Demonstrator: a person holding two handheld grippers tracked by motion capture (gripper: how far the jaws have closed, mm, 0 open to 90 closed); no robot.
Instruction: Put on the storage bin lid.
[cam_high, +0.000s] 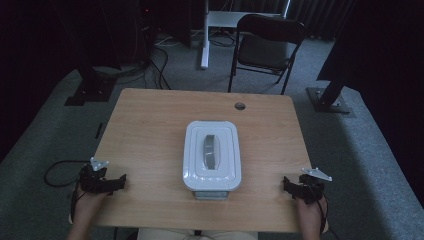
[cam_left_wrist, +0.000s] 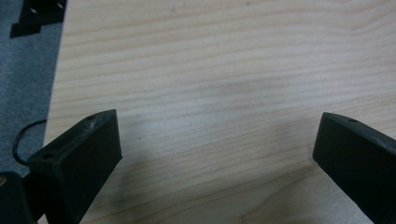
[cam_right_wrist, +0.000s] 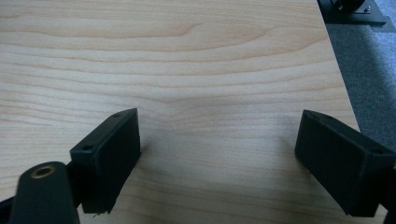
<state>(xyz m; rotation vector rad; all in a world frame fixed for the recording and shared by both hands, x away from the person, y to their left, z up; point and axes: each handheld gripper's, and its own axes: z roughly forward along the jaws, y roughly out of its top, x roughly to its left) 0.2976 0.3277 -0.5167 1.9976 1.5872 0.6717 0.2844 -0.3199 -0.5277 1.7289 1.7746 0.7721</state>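
At the desk's (cam_high: 150, 115) near left corner I have the left gripper (cam_high: 116, 183) resting low over bare wood, its jaws spread wide with nothing between them; in the left gripper view I see wood grain and, at the far left, the desk edge with grey carpet beyond it. In the middle of the desk sits the box (cam_high: 212, 156), white, lid on, with a grey handle (cam_high: 210, 151) running along the top of the lid. It stands well apart from both grippers, about midway between them. At the near right corner is the right gripper (cam_high: 291, 184), jaws likewise spread and empty over wood, with the desk edge close by in the right gripper view.

My worries from here, as a judgement: both grippers sit close to the desk's edges, so a careless swing could clip an edge or snag a trailing cable. If I go for the handle with one gripper alone, the lid may stay latched and the whole box may lift or tip. If I push at the box from one side, it will likely slide on the smooth wood. The light is dim, so I may misjudge height over the lid and knock it.

Count: one desk, one box, one lid, one handle, two grippers, and one chair (cam_high: 267, 45) beyond the desk.
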